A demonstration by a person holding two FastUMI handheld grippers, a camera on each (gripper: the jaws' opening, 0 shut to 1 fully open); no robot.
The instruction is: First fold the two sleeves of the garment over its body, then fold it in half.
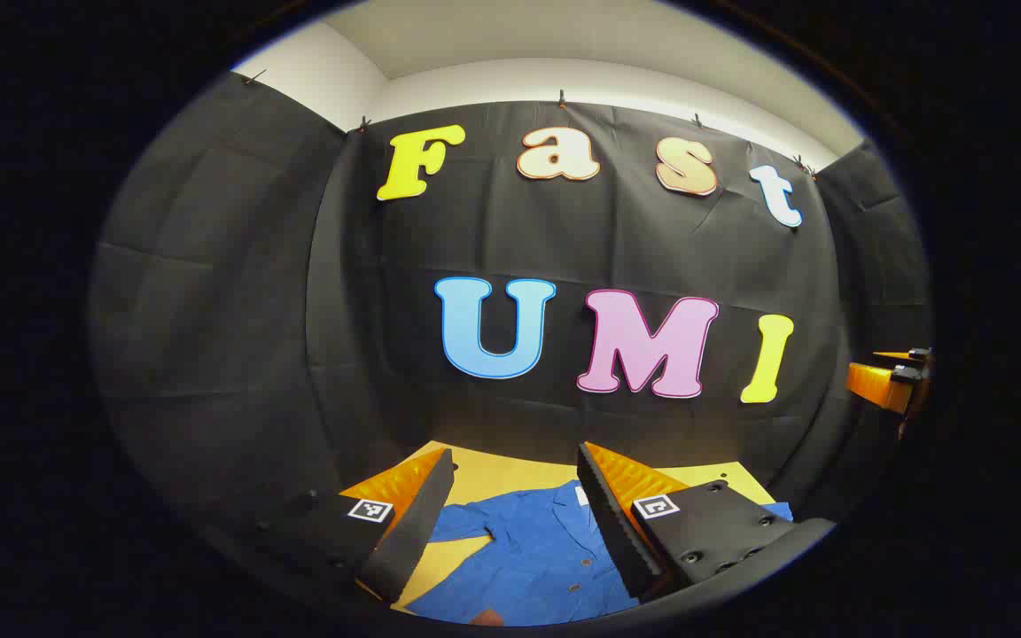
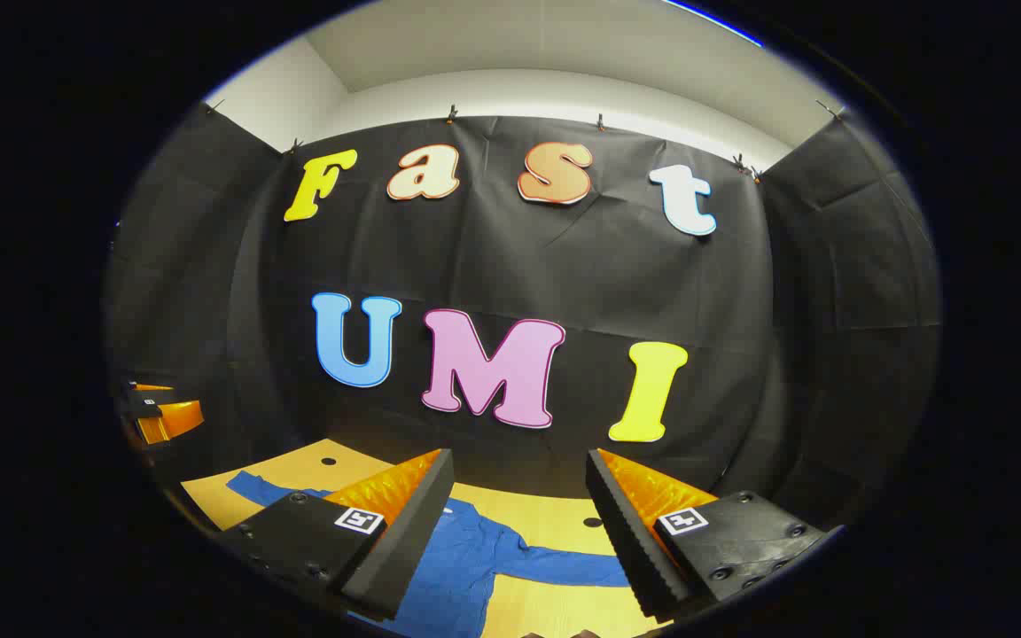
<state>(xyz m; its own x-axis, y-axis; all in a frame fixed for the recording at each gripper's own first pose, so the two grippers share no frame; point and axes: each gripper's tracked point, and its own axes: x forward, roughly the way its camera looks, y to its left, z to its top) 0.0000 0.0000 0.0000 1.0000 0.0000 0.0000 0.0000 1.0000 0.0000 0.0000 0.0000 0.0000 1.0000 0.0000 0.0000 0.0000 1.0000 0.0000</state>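
Grippers: I am holding two, one in each hand, both raised above the table and looking toward the cloth wall.
Left gripper [image 1: 515, 523]: I am keeping its two fingers spread wide apart, and nothing is lying between them or touching them.
Right gripper [image 2: 519, 532]: I am holding its two fingers equally wide apart, and they are gripping nothing.
Other gripper seen: in the left gripper view the right one is poking in at the far right edge; in the right gripper view the left one is showing at the far left edge, too partial to judge its jaws there.
Garment [image 1: 533, 554]: one blue button-front shirt is lying flat on the table, collar toward the wall.
Sleeves: two; in the right gripper view one sleeve [image 2: 258, 486] is stretching out to the left and the other sleeve [image 2: 564, 567] is stretching out to the right, both lying unfolded beside the body.
Table [image 1: 510, 470]: one yellow top is carrying the shirt; two small dark holes are showing in it in the right gripper view.
Garment to left gripper: the shirt body is lying below and ahead of the open fingers, seen through the gap, apart from them.
Garment to right gripper: the shirt is lying below, its body under the left finger and the gap, not touching.
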